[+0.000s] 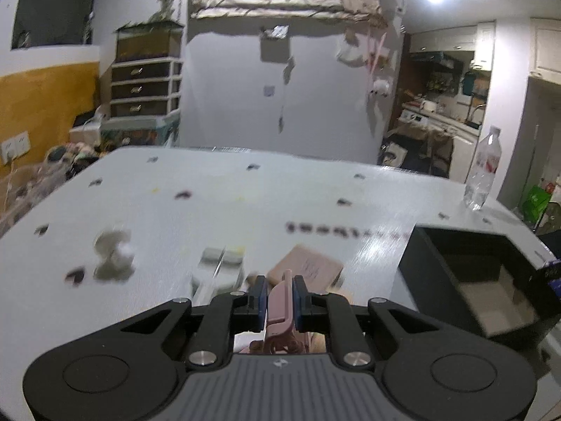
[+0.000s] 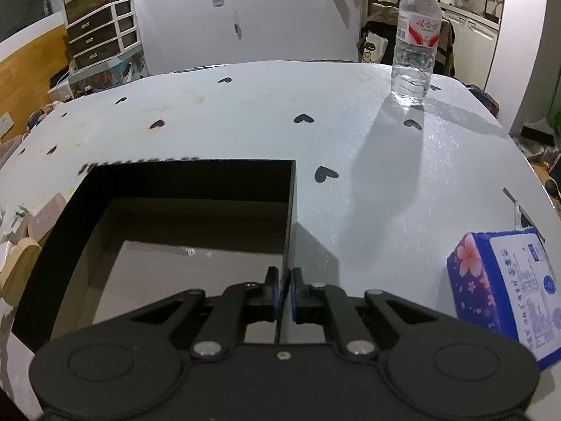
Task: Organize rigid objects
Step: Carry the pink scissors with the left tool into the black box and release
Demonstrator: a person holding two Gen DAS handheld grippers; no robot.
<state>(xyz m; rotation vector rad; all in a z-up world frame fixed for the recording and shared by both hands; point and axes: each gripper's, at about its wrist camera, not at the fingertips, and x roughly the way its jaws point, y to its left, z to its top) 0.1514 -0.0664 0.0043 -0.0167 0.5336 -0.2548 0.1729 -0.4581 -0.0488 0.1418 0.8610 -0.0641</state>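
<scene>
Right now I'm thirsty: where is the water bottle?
The water bottle stands upright at the table's far right corner, beyond the black box, in both wrist views.

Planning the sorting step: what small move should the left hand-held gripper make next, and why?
Probably carry the pink clip rightward over the black box: the left hand-held gripper is shut on it, and the right hand-held gripper pinches the box wall, seemingly steadying it.

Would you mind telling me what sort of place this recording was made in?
Most likely a lived-in home: a white table with heart stickers, a plastic drawer unit against the wall, and a kitchen counter with a sink through the doorway behind.
</scene>
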